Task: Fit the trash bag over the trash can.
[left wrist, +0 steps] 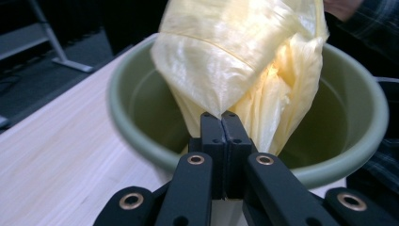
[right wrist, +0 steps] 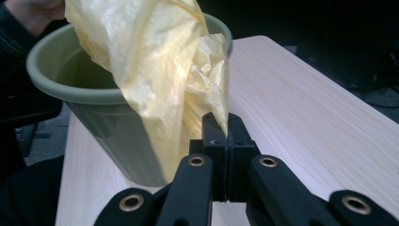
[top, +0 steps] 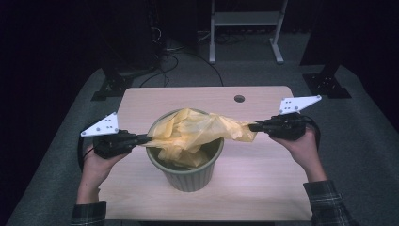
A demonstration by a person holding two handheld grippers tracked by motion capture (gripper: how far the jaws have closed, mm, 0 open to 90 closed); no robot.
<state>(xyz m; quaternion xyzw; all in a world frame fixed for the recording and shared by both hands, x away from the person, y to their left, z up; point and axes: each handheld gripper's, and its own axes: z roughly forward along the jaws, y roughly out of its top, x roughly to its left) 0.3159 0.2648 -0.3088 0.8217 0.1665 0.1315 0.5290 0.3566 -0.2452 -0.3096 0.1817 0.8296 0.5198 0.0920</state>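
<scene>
the thin yellow plastic bag [top: 195,134] is stretched left to right over the round green plastic bin [top: 186,176] mid-bench, the left tool [top: 143,138] clamped on its left edge at the rim, the right tool [top: 253,126] clamped on its right edge, pulled well out past the rim.

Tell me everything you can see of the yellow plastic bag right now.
The thin, crinkled, translucent yellow plastic bag is stretched across the round, ribbed green plastic bin on the light wooden table. Its bunched middle sags into the bin's mouth. One edge is pinched in the shut jaws of the left gripper at the bin's left rim; the opposite edge is pulled out past the right rim and pinched by the right gripper. The film looks glossy and folded, with no tear visible.
</scene>
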